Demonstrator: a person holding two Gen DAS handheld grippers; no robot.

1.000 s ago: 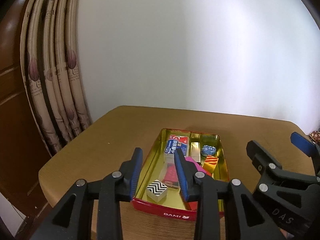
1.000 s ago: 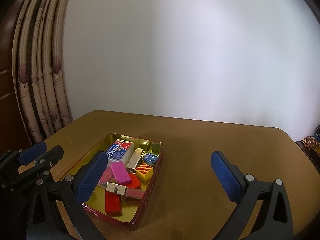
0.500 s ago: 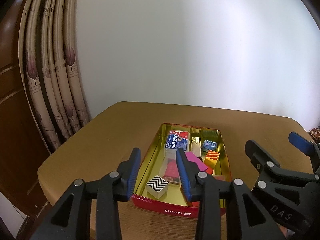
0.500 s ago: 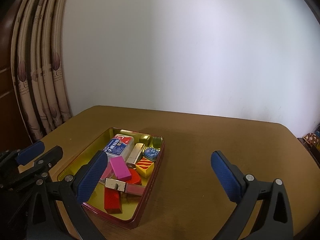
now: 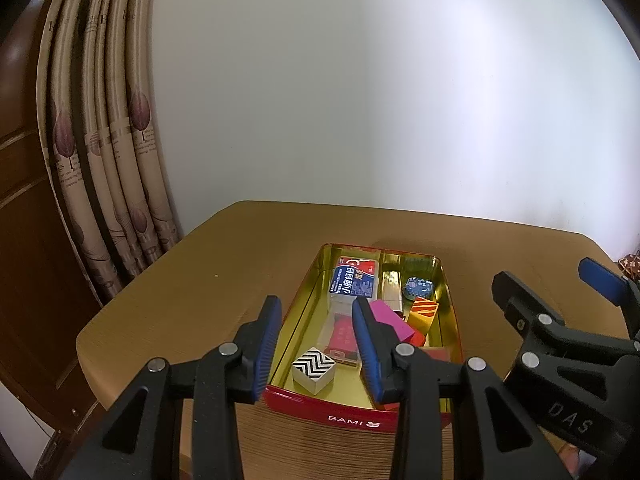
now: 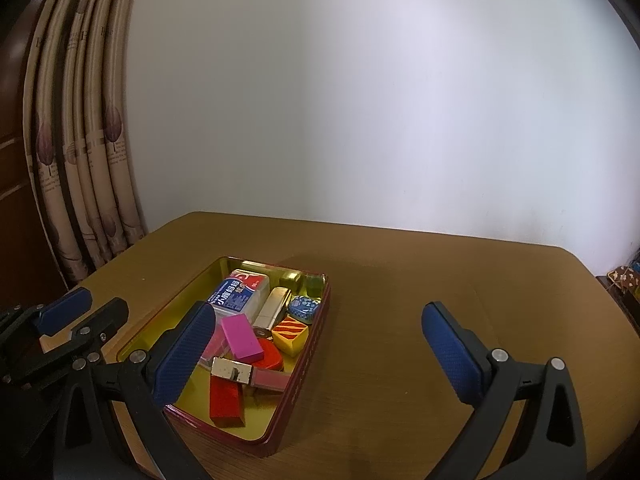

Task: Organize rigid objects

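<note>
We see the red-walled, gold-lined rectangular tin (image 5: 352, 414) on the brown wooden table (image 6: 440, 280), packed with small blocks. Our left gripper (image 5: 314, 346) hangs partly open and empty above its near end, hiding the pink rectangular block (image 6: 239, 338) in part. Our right gripper (image 6: 320, 356) gapes wide, empty, over the tin's right wall. The black-and-white zigzag cube (image 5: 313, 369) lies near the front wall.

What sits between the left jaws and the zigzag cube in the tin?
Only the tin's near red wall. The left gripper is open, above that wall, with the black-and-white zigzag cube just inside, nothing on top of it. A clear case lies close behind it.
</note>
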